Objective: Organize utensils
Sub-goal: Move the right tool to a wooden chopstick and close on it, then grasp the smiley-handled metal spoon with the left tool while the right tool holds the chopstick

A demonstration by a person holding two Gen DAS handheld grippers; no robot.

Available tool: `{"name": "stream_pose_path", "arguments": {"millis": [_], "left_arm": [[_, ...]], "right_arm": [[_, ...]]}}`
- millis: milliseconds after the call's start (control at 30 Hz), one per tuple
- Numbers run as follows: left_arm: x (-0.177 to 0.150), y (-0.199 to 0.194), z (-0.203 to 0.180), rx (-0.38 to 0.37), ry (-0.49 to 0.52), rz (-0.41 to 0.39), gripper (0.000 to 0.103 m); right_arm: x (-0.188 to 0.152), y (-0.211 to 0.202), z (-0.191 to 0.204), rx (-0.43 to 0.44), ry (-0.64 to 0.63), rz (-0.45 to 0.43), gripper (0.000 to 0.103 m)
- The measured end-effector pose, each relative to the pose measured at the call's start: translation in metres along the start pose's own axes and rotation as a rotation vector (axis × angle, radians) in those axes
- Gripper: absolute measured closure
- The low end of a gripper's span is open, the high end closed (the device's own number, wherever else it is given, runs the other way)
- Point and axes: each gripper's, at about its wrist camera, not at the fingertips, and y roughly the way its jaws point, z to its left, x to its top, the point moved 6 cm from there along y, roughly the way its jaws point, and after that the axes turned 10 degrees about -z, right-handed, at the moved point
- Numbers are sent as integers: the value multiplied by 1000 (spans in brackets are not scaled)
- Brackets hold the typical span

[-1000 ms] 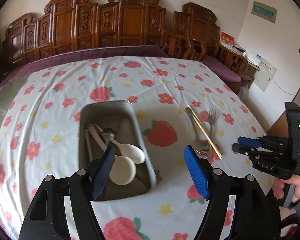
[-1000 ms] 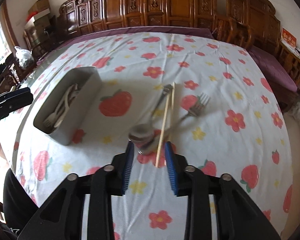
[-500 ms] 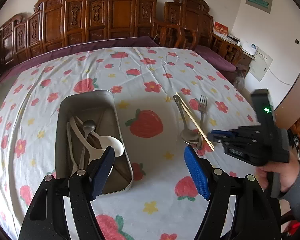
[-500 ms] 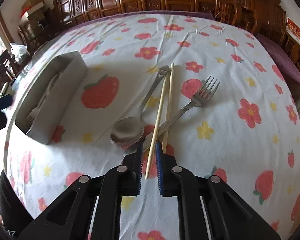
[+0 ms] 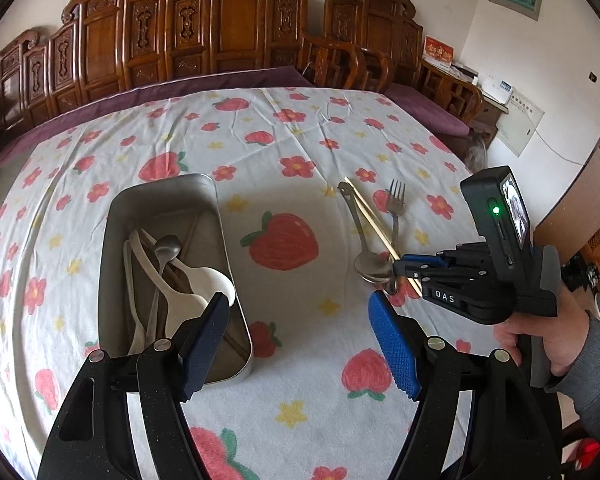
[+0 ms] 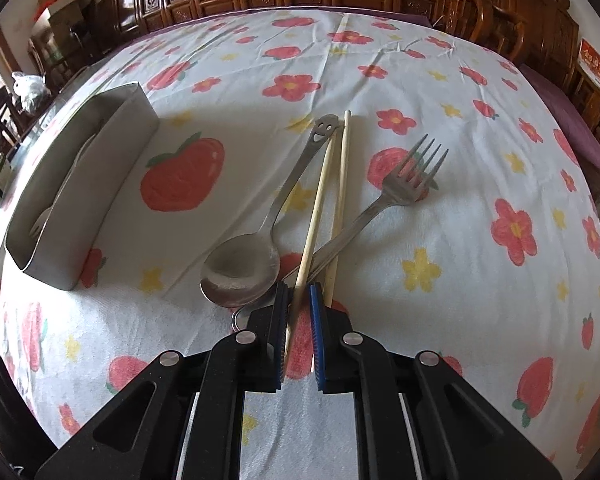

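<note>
Our right claw (image 6: 299,316) was pinched narrow around one chopstick (image 6: 315,204) to lift it toward the tin (image 6: 112,148). Our left claw (image 5: 300,344) hung wide open, holding nothing.

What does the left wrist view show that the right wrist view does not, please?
Only the left wrist view shows inside the metal tray: white spoons and a small metal spoon; it also shows the open left tongs.

Only the right wrist view shows the smiley face on the metal spoon handle and one chopstick between the right tongs.

Both show the fork.
</note>
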Motion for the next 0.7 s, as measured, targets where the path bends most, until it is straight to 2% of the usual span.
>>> {"name": "stream_pose_path", "arguments": {"millis": [200,233,300,467,700], "left_arm": [[-1,5,-5,0,6,9,34],[-1,6,-6,-1,7,12,34],[-2,8,-9,-2,13,15,34],[-3,13,-13,-4,15,24,34],[-2,31,-23,-9,25,53,34]], "right_arm": [[2,1,4,-43,-41,15,91],[2,1,4,-55,-51,16,95],[1,0,4,-78,-64,24,96],[-3,-2,3,-61,-67,30,98],[-5,-26,-17,-54,-15,-20,98]]}}
